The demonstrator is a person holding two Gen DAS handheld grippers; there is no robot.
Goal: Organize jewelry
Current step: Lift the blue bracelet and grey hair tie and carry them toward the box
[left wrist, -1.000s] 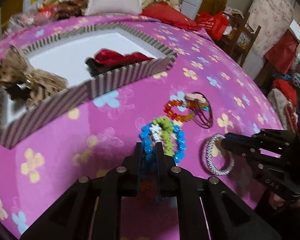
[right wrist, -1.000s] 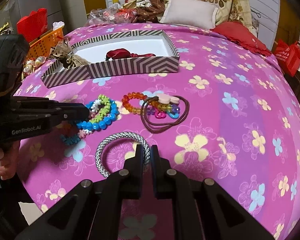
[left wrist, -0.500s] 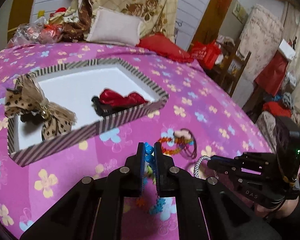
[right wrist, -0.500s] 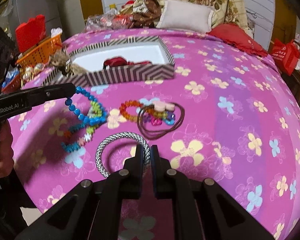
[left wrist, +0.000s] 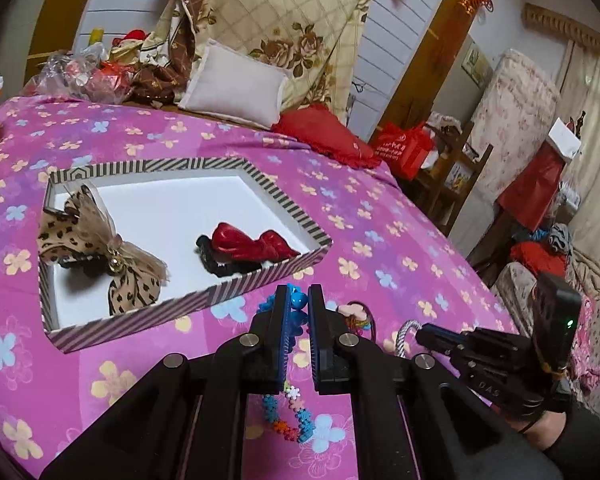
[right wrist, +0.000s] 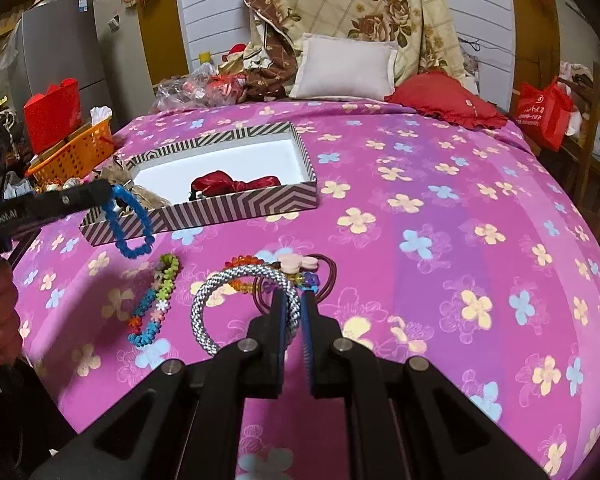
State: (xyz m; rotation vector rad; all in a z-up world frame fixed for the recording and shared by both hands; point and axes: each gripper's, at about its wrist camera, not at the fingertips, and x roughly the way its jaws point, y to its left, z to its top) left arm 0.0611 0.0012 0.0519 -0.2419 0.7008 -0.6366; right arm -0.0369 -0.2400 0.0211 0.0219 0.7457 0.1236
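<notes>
My left gripper [left wrist: 298,300] is shut on a blue bead bracelet [right wrist: 130,222], which hangs in the air just before the striped box [right wrist: 236,204]. My right gripper [right wrist: 296,300] is shut on a silver-and-black rope bangle [right wrist: 216,300] and holds it lifted above the bedspread. The box [left wrist: 260,276] holds a leopard bow [left wrist: 100,248] and a red bow clip [left wrist: 252,246]. A multicoloured flower-bead bracelet [right wrist: 156,300] lies on the spread. An orange bead bracelet [right wrist: 240,262] and a dark hair tie with a pink charm [right wrist: 300,264] lie behind the bangle.
The pink flowered bedspread [right wrist: 440,240] covers the bed. Pillows [right wrist: 344,66] and clutter lie at the far end. An orange basket [right wrist: 76,152] stands at the left. Furniture and red bags [left wrist: 404,148] stand to the right of the bed.
My left gripper has lifted the blue bracelet off the spread and moved it towards the box. My right gripper has raised the rope bangle off the spread. The flower-bead bracelet stayed down.
</notes>
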